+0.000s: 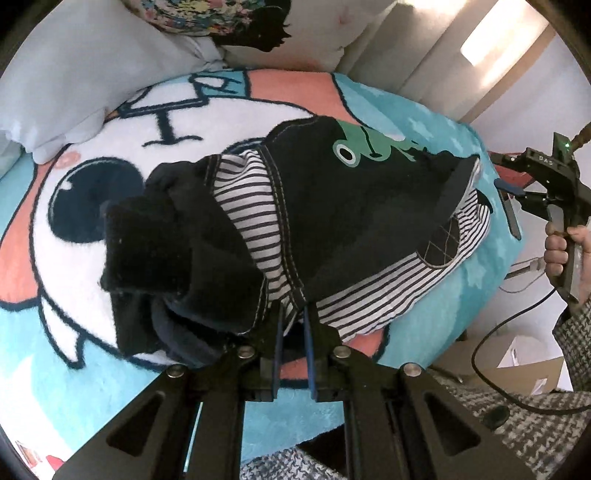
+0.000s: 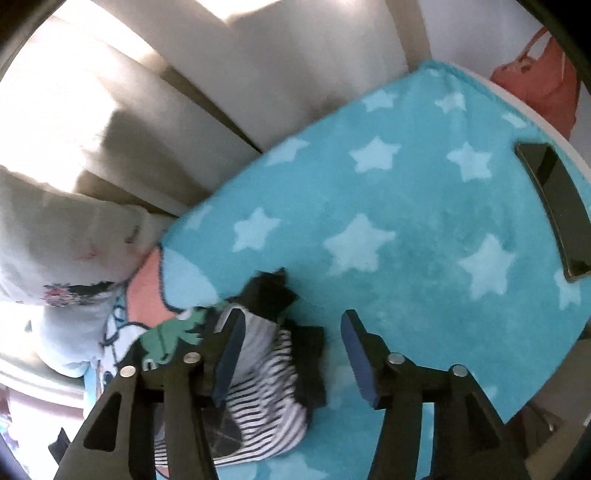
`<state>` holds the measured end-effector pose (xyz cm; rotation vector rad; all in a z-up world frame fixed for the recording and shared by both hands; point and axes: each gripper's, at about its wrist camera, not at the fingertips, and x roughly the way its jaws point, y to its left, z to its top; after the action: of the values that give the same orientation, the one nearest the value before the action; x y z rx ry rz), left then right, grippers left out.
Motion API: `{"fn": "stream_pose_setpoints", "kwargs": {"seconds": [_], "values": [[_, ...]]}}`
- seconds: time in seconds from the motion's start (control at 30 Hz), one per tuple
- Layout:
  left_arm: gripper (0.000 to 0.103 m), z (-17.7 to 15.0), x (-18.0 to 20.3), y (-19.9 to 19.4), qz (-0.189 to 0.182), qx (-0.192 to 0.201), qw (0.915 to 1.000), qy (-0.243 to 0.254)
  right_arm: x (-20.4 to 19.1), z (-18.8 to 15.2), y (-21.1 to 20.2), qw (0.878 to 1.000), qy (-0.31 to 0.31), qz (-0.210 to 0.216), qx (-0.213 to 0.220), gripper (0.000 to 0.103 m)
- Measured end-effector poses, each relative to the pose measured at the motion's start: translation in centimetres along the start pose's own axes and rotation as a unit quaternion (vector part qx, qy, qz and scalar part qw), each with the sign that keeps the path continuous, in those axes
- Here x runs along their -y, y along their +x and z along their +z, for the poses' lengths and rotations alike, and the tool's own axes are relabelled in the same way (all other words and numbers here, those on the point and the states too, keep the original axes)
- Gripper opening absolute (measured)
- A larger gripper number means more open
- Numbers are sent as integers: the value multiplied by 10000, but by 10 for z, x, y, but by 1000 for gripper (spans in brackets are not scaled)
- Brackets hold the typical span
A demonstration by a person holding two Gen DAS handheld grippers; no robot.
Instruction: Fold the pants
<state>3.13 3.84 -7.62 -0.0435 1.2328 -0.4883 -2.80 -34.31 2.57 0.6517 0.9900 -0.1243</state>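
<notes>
The pants (image 1: pixel 332 210) are small and dark, with a striped lining and a green frog patch (image 1: pixel 369 147). They lie bunched on a turquoise star blanket (image 2: pixel 406 206). My left gripper (image 1: pixel 293 314) is shut on the pants' near edge. My right gripper (image 2: pixel 291 332) is open just above the pants' far corner (image 2: pixel 269 288), holding nothing. It also shows in the left wrist view (image 1: pixel 506 199), at the right end of the pants. The frog patch shows in the right wrist view (image 2: pixel 173 332) too.
A pale pillow (image 1: pixel 74 92) and a patterned cushion (image 1: pixel 207 14) lie at the bed's head. The blanket's cartoon print (image 1: pixel 110 192) lies under the pants. A black object (image 2: pixel 557 206) sits at the blanket's far edge. A cable (image 1: pixel 491 350) hangs by the bed.
</notes>
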Motion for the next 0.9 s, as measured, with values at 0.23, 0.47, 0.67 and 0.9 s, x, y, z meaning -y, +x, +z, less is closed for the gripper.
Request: {"fn": "stream_pose_setpoints", "kwargs": {"seconds": [0.23,0.47,0.67,0.9], "values": [[7,-4,-12,-6,-30,14,9999,-127,-25,-4,39,9989,323,-247,-229,66],[3,-14,-31,-24,-311,50,9988,-388,-35,-20,44,9987,190,-381,-297,11],[3,-28,-72,-51,-867,288,9895,-1120,-13,-45,8,9988,297,-352,-190,11],[41,-16,-112,-51,-1239,441,9720,-1950,35,-67,13,9929,1136,-341,-118,53]]}}
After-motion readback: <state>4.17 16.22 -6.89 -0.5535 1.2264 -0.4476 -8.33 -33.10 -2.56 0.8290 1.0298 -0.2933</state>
